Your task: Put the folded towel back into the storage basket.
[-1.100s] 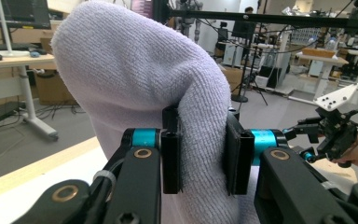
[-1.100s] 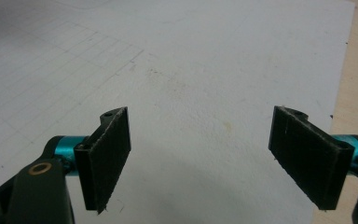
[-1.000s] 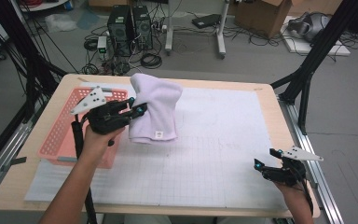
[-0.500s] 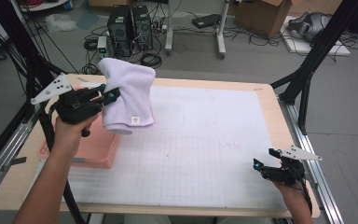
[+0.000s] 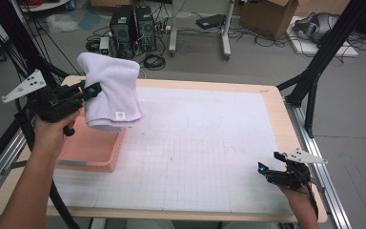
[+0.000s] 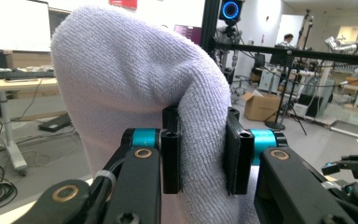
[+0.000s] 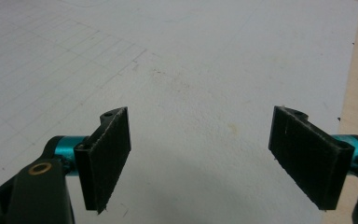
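Left gripper (image 5: 91, 90) clamping white towel (image 5: 112, 90) — above pink basket (image 5: 93, 150), right gripper (image 5: 268, 170) agape

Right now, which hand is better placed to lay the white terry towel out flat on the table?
Left, probably. The left gripper already has its jaws clamped on the white terry towel, held up above the pink plastic basket. The right gripper is open, low at the table's near right corner.

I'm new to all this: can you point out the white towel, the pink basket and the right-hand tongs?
white towel (image 5: 112, 90), high view, middle of the hanging cloth.
pink basket (image 5: 88, 164), high view, its near rim.
right tongs (image 7: 200, 158), right gripper view, midway between the tips.
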Available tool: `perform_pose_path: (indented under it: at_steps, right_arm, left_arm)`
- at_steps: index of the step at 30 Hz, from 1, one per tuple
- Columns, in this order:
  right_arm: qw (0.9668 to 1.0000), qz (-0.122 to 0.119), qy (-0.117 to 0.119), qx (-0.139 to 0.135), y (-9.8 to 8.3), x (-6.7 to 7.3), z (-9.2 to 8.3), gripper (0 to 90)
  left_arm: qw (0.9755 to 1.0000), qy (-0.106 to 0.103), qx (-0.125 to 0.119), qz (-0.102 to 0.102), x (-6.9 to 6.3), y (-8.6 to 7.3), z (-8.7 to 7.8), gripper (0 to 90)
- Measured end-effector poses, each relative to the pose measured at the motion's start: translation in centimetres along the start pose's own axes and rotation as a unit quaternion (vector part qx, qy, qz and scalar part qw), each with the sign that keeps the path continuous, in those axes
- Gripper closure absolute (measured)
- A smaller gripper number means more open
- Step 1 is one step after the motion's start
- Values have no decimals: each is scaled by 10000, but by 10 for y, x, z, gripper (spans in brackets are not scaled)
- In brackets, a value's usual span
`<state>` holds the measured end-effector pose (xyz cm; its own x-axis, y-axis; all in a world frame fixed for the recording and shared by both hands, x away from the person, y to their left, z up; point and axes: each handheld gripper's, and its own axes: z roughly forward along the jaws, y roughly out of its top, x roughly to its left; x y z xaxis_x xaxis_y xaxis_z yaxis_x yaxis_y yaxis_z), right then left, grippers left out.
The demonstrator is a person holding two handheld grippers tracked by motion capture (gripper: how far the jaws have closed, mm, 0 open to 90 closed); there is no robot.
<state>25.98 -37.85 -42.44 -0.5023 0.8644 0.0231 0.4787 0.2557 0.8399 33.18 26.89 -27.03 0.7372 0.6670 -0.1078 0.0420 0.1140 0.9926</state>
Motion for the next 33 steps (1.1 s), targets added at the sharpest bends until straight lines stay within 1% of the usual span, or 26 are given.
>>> perform_pose_path:
  at_steps: [3,4,6,12,15,18,22,26,28,29,32,33]
  right_arm:
    - [10000,-4,6,9,0,0,0,198]
    - [10000,-14,-1,10,0,0,1,198]
    - [10000,1,5,17,0,0,1,198]
    - [10000,-19,6,38,0,1,1,198]
    - [10000,-22,0,35,-1,1,2,198]
    - [10000,-29,-3,47,-1,1,2,198]
    - [10000,-25,-16,53,-1,1,2,198]
    - [10000,-21,-10,75,-1,2,3,198]
    - [10000,-39,-7,86,-1,2,3,198]
    - [10000,-39,-7,86,-1,2,3,198]
    - [10000,-17,-7,85,-1,2,3,198]
    - [10000,-20,-7,89,0,2,3,198]
  left_arm:
    - [10000,93,15,-32,8,-3,-8,722]
    - [9999,118,6,-81,10,-4,-10,722]
    - [9998,171,8,-114,15,-7,-15,722]
    - [9993,284,-69,-254,27,-12,-26,722]
    - [9990,349,-14,-283,32,-16,-30,722]
    - [9987,432,22,-285,37,-18,-35,722]
    - [9980,525,-13,-343,44,-21,-44,723]
    - [9977,600,152,-279,49,-26,-49,722]
    - [9974,633,162,-296,51,-29,-51,722]
    - [9974,646,187,-266,52,-30,-53,722]
    - [9970,699,163,-295,55,-35,-56,721]
    - [9969,707,196,-297,55,-37,-57,721]
